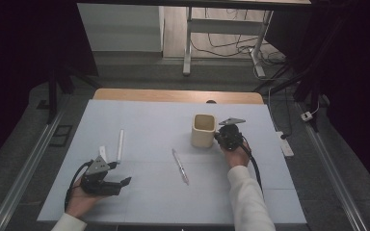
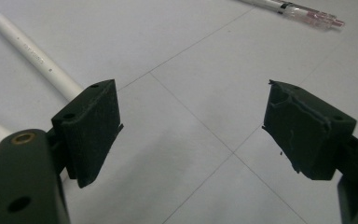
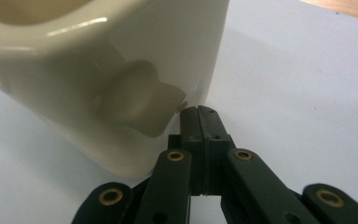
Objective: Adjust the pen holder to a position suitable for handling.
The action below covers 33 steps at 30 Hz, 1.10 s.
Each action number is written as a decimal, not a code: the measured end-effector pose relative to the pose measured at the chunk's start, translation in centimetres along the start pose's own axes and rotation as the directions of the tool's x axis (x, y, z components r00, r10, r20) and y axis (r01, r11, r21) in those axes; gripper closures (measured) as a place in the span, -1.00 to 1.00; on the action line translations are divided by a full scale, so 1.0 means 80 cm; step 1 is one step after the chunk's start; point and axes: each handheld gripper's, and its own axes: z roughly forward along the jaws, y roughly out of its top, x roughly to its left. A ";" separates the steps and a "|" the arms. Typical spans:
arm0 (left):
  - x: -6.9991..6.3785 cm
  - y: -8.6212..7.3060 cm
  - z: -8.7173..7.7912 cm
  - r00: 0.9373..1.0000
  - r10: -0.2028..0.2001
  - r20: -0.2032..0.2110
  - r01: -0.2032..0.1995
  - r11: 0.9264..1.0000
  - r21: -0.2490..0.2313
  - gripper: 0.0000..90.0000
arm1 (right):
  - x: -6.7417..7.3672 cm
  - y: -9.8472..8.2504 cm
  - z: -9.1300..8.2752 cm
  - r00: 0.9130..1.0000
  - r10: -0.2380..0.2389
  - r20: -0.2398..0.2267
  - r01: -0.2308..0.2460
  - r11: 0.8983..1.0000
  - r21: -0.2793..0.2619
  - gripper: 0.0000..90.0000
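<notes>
A cream square cup [image 1: 203, 130] stands upright on the pale mat, right of centre. My right gripper [image 1: 218, 137] sits just to its right, jaws shut with nothing between them. In the right gripper view its tip [image 3: 199, 112] is at the cup's [image 3: 98, 70] lower wall; I cannot tell whether they touch. A clear pen [image 1: 180, 166] lies mid-table. Near the front left, my left gripper [image 1: 120, 174] rests open and empty. Its view shows the jaws [image 2: 191, 126] wide apart over bare mat, a white pen [image 2: 32, 53] behind the left jaw and the clear pen [image 2: 291, 9] farther off.
The white pen [image 1: 120, 144] lies lengthwise at the left, with a short white piece [image 1: 103, 153] beside it. The wooden table edge [image 1: 173, 95] shows beyond the mat. On the floor are desk legs [image 1: 188, 43], cables and a power strip [image 1: 286, 144].
</notes>
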 end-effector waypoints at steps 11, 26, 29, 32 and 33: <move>0.000 0.001 0.000 1.000 -0.006 0.006 0.006 1.000 -0.001 -0.59 | 0.004 0.005 0.001 1.000 0.013 0.018 -0.013 1.000 0.004 0.98; -0.001 0.001 -0.001 1.000 -0.004 0.004 0.004 1.000 -0.004 -0.58 | 0.013 0.009 0.011 1.000 0.002 -0.011 -0.002 1.000 0.011 0.98; 0.000 0.001 -0.001 1.000 -0.005 0.005 0.005 1.000 -0.004 -0.58 | 0.021 0.014 0.015 1.000 -0.020 -0.015 0.020 1.000 0.017 0.98; 0.000 0.001 -0.002 1.000 -0.005 0.006 0.005 1.000 -0.005 -0.58 | 0.029 0.019 0.020 0.999 -0.043 -0.005 0.043 0.999 0.020 0.98; 0.000 0.001 -0.002 1.000 -0.006 0.006 0.006 1.000 -0.006 -0.58 | 0.031 0.021 0.021 0.999 -0.045 -0.005 0.045 0.999 0.023 0.98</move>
